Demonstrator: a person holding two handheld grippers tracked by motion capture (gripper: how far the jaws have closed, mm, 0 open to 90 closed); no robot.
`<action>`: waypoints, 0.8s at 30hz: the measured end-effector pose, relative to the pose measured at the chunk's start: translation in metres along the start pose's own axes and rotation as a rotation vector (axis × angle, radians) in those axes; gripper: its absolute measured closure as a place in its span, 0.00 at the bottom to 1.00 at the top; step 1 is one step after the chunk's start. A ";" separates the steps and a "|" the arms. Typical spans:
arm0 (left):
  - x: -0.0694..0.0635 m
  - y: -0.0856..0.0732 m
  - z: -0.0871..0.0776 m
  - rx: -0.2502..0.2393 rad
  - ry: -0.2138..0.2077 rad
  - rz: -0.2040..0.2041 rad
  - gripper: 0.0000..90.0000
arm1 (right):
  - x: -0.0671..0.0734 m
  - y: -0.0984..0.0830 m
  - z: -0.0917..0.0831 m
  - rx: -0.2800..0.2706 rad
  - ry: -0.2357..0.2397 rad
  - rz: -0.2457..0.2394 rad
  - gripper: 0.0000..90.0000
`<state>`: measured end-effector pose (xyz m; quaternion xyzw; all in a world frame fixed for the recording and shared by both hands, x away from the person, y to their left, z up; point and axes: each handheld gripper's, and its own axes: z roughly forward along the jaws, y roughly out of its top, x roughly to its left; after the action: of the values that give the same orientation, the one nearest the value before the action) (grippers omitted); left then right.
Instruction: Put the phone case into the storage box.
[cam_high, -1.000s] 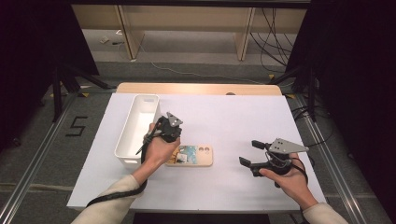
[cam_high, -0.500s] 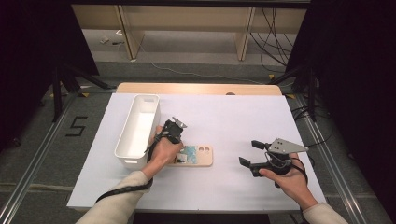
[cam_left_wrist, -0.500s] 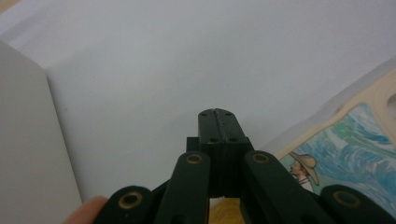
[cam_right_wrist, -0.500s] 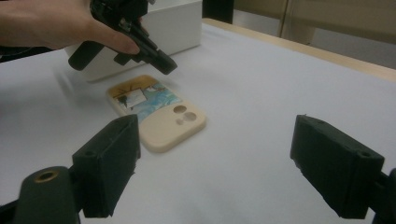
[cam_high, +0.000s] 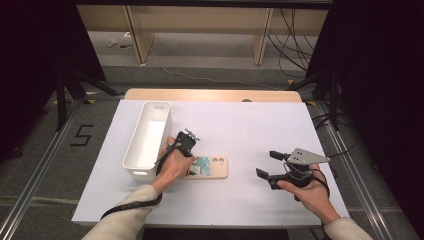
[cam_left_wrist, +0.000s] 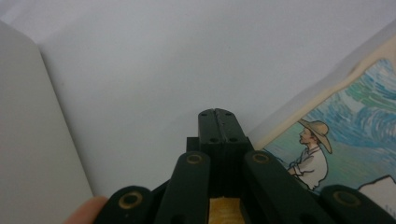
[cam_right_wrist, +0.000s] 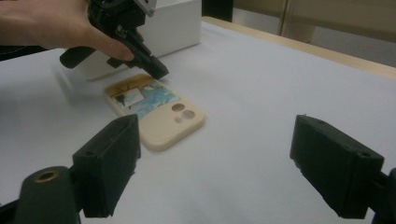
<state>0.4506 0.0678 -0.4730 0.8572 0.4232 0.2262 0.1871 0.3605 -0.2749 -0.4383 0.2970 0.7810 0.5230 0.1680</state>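
Note:
A cream phone case with a blue painted picture lies flat on the white table, just right of the bin. My left gripper is shut with nothing in it and points down at the table. Its tip rests beside the far long edge of the phone case, between the case and the bin. In the right gripper view the left gripper stands at the back edge of the phone case. My right gripper hovers right of the case, open and empty.
A long white bin stands at the left of the table, its wall close beside the left gripper. The white table sheet stretches wide behind and right of the case. Cables and shelving lie beyond the far edge.
The left hand has shifted slightly right and down, bringing the shut left gripper's tip to the case's edge. The right gripper and the phone case have stayed put.

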 end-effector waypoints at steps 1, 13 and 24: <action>-0.001 -0.001 -0.001 0.005 -0.004 0.004 1.00 | 0.000 0.000 0.000 0.000 0.001 0.000 0.19; -0.014 -0.018 -0.022 0.065 -0.029 0.092 1.00 | 0.000 0.000 0.000 0.002 -0.001 0.000 0.19; -0.020 -0.043 -0.038 0.082 -0.103 0.098 1.00 | -0.001 -0.001 0.000 0.006 -0.006 0.003 0.19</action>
<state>0.3914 0.0812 -0.4682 0.8943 0.3794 0.1734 0.1619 0.3614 -0.2761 -0.4388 0.3001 0.7815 0.5203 0.1686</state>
